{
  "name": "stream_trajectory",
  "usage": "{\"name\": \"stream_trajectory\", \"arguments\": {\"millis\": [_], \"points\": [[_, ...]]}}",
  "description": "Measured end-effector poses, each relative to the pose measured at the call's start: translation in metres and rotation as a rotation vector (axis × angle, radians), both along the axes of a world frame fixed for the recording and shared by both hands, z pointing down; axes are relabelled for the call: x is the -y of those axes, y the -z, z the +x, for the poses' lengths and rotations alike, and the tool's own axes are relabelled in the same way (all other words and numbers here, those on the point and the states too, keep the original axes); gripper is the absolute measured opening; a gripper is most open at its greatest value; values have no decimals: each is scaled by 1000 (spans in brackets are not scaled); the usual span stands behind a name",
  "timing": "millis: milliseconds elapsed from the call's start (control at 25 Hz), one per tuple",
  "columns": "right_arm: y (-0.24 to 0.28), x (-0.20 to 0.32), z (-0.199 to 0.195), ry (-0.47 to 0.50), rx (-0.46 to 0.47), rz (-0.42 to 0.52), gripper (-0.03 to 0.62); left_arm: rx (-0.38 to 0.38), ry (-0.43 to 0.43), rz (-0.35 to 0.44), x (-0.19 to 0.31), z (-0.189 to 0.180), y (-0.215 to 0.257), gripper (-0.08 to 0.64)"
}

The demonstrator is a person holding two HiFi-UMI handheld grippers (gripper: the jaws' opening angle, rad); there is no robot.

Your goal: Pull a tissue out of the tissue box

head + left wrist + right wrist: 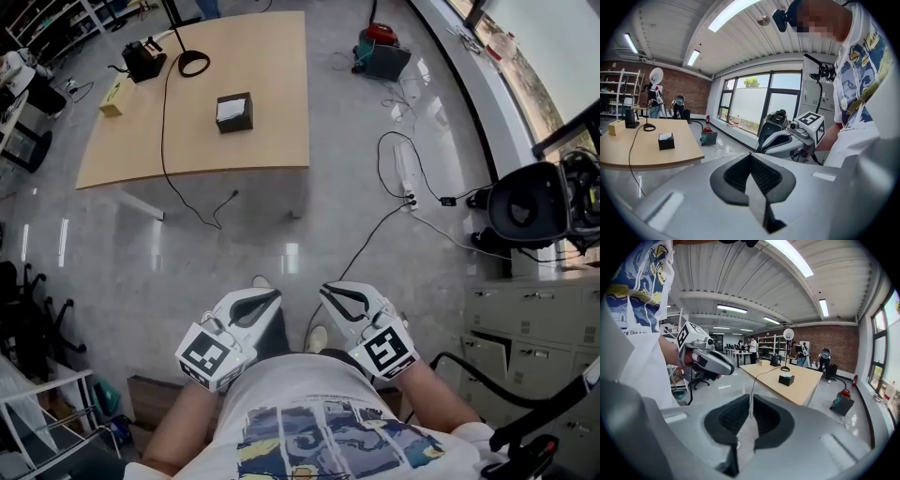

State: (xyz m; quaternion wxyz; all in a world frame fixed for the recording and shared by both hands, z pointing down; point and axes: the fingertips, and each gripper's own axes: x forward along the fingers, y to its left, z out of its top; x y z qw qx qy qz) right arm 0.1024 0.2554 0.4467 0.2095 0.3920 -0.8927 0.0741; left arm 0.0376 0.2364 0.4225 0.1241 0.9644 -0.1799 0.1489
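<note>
The tissue box (233, 112) is black with a white tissue showing at its top. It stands on the wooden table (272, 56), far ahead of me. Both grippers are held close to my body, well short of the table. My left gripper (266, 294) is shut, with nothing in its jaws. My right gripper (331, 292) is beside it, also shut and empty. From the left gripper (750, 155) view the tissue box (666, 140) is small at the left. From the right gripper (751, 399) view the tissue box (786, 379) sits beyond the jaw tips.
On the table are a black cable (165, 122), a lamp base ring (194, 64), a black device (143, 58) and a yellow box (114, 96). On the floor are a red vacuum (380, 47) and a power strip (406, 171). A black chair (530, 202) and cabinets (534, 319) stand right.
</note>
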Motion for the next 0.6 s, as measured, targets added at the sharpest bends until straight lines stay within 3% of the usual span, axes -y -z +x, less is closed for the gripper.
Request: {"name": "stream_trajectory", "arguments": {"millis": [400, 600], "points": [[11, 145, -63, 3, -68, 39, 49, -38, -55, 46, 132, -51, 14, 3], [10, 197, -91, 31, -124, 72, 51, -19, -27, 46, 173, -85, 11, 3]]}}
